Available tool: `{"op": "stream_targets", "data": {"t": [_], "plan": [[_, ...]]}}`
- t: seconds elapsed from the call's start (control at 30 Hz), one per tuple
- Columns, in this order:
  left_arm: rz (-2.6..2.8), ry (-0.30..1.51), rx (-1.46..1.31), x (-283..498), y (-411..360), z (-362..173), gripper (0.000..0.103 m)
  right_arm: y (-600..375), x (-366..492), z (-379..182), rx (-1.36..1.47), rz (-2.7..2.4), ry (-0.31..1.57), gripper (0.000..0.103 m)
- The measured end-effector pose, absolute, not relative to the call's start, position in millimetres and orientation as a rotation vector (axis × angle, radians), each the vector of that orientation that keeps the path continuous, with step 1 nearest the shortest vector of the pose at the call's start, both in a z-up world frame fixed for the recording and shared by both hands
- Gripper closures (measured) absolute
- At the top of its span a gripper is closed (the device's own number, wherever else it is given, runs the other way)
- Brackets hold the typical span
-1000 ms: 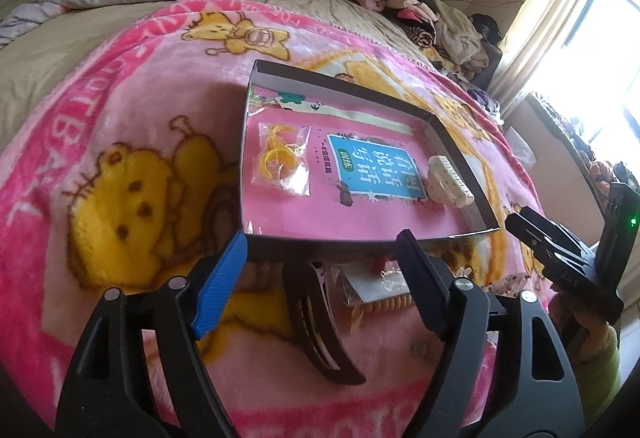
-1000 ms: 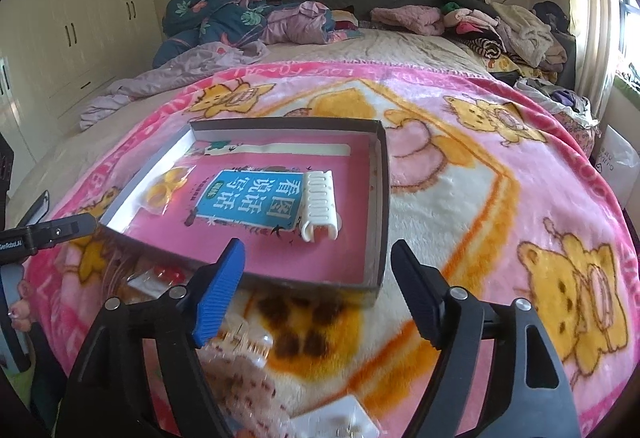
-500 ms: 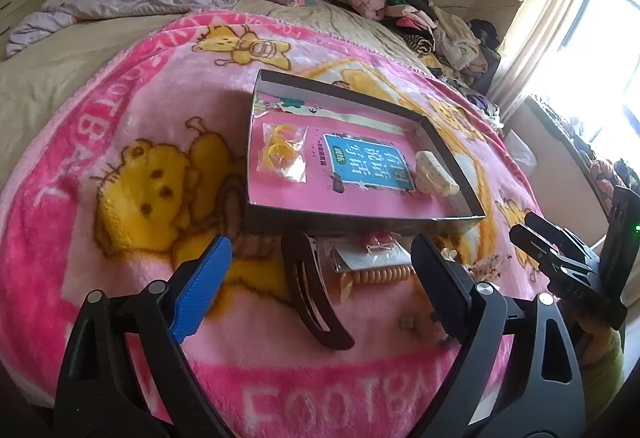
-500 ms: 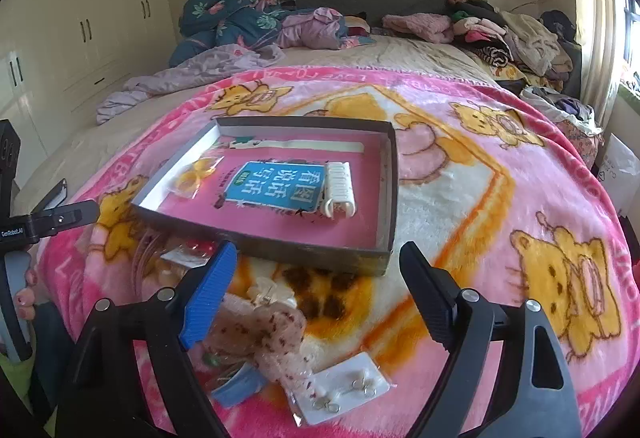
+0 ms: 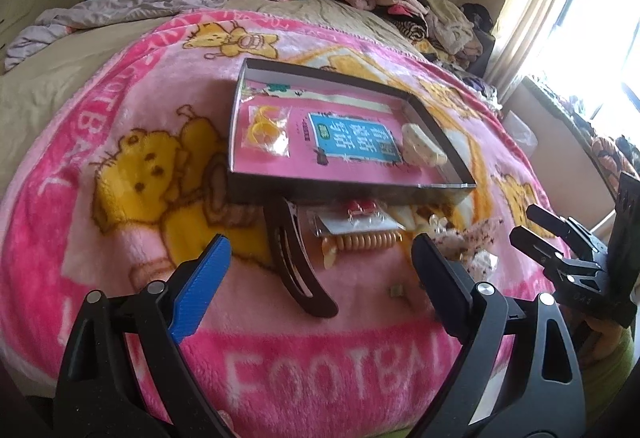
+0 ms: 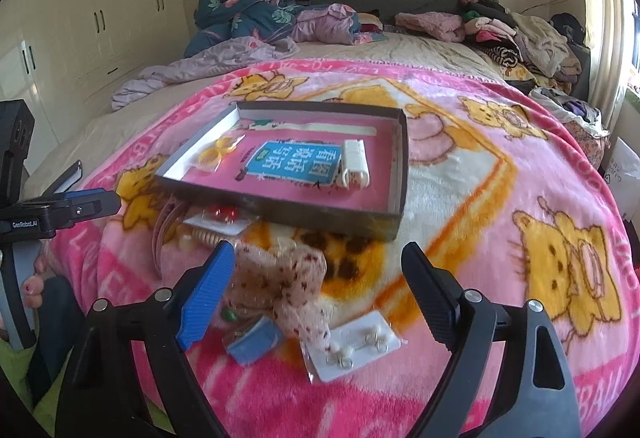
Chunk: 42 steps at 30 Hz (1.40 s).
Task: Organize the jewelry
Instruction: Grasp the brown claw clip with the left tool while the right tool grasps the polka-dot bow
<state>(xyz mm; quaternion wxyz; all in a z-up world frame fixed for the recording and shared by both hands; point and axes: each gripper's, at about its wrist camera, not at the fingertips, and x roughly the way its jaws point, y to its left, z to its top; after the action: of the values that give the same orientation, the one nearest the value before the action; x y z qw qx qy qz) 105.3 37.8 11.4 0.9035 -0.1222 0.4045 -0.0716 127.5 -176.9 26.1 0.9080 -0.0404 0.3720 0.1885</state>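
A shallow dark box (image 5: 240,106) (image 6: 402,158) with a pink floor lies on the pink blanket. In it are a bag of yellow rings (image 5: 267,131) (image 6: 216,154) and a cream hair clip (image 5: 422,152) (image 6: 354,162). In front of the box lie a dark brown hair clip (image 5: 296,262), an orange coil tie (image 5: 370,241), a red item in a packet (image 5: 360,207) (image 6: 222,214), a speckled fabric bow (image 6: 288,278), a card of earrings (image 6: 356,344) and a small blue item (image 6: 254,338). My left gripper (image 5: 320,274) and right gripper (image 6: 316,278) are open, empty, above the loose items.
The box floor shows a blue label (image 5: 352,138) (image 6: 296,160). Piled clothes (image 6: 508,30) and bedding (image 6: 256,14) lie at the bed's far end. Wardrobes (image 6: 80,18) stand left, a window (image 5: 600,18) right. The blanket edge drops off close in front.
Both grippers have pulled back and up from the box, so the loose items in front of it have come into view. Both stay open.
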Motion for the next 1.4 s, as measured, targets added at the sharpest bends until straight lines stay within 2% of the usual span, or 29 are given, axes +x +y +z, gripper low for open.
{"op": "stream_targets", "data": {"t": [0.57,0.97,1.23,1.33,1.4], "plan": [[-0.133,0.902,-0.186,93,14,-12,0.02,-186,105,5,-0.111,0.425,0.812,0.02],[-0.098,0.948,-0.233,97,14,-33,0.02,-172,123,-13,-0.115,0.476,0.843,0.021],[-0.047,0.951,-0.262,110,21,-46,0.02,-163,144,-25,-0.105,0.486,0.852,0.036],[-0.028,0.949,-0.269,116,23,-48,0.023,-162,148,-27,-0.096,0.491,0.854,0.045],[-0.031,0.954,-0.283,121,25,-50,0.027,-162,150,-26,-0.097,0.5,0.855,0.062]]}}
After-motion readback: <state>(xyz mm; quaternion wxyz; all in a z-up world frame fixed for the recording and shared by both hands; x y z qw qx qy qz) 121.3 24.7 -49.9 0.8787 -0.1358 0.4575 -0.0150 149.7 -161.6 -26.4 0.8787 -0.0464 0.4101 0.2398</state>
